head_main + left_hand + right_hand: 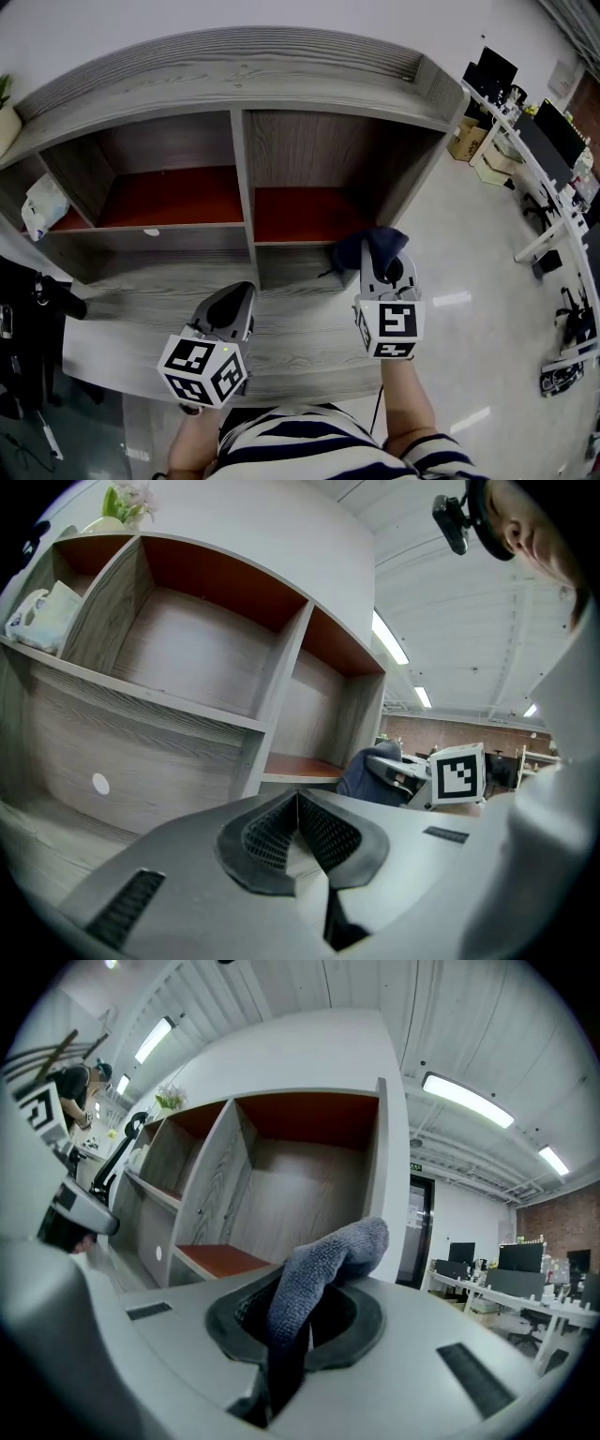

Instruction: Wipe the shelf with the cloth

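Both tongs face the grey wood-grain shelf [309, 84]: right tongs [300, 1326] clamp a blue-grey terry cloth [328, 1260], bunched end protruding, seemingly for wiping; left tongs [298, 808] pressed together, empty

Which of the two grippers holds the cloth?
The right gripper, shut on the dark blue terry cloth; the left gripper is shut with nothing between its jaws.
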